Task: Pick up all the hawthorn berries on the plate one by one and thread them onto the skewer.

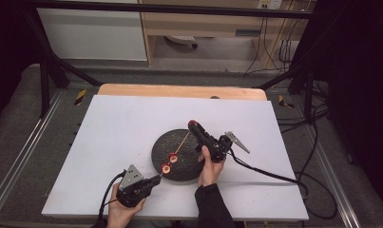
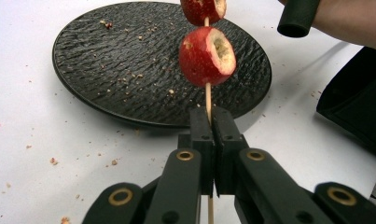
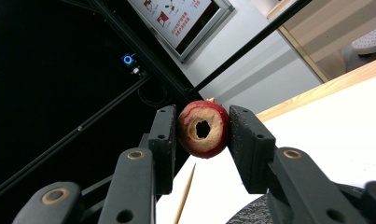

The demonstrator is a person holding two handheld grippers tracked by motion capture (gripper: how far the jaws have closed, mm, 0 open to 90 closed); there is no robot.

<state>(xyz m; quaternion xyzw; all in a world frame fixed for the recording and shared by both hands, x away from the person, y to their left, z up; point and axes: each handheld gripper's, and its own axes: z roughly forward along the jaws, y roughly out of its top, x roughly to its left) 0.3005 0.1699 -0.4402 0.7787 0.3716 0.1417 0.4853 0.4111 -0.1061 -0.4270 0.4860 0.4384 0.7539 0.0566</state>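
At the lower left of the high view, the left hand-held gripper (image 1: pixel 157 179) sits low over the white-covered desk (image 1: pixel 113 128), its jaws pinched tight on the near end of a thin wooden skewer (image 1: pixel 181 142). The left gripper view shows the stick clamped between the two black pads just below a cored red fruit piece (image 2: pixel 207 56), probably so the stick is anchored and cannot slide or twist while fruit is drawn along it. From that grip the skewer runs up and to the right across the round black textured plate (image 1: pixel 165 142) at the centre of the frame. Two red fruit pieces (image 1: pixel 169 162) are threaded near its lower end, which hangs over the plate, so crumbs would fall mostly on the dish; a few specks lie on it and on the desk. Further right, just right of centre, the right hand-held gripper (image 1: pixel 193 124) is raised and angled away from the person. It is closed on a third hollowed red fruit piece (image 3: pixel 204 129), one pad on either side, with the cored hole facing its camera. The skewer's pointed tip shows below that piece in the right gripper view, seemingly apart from it, so it looks already pulled clear of the stick or about to be threaded on; which, I cannot tell.
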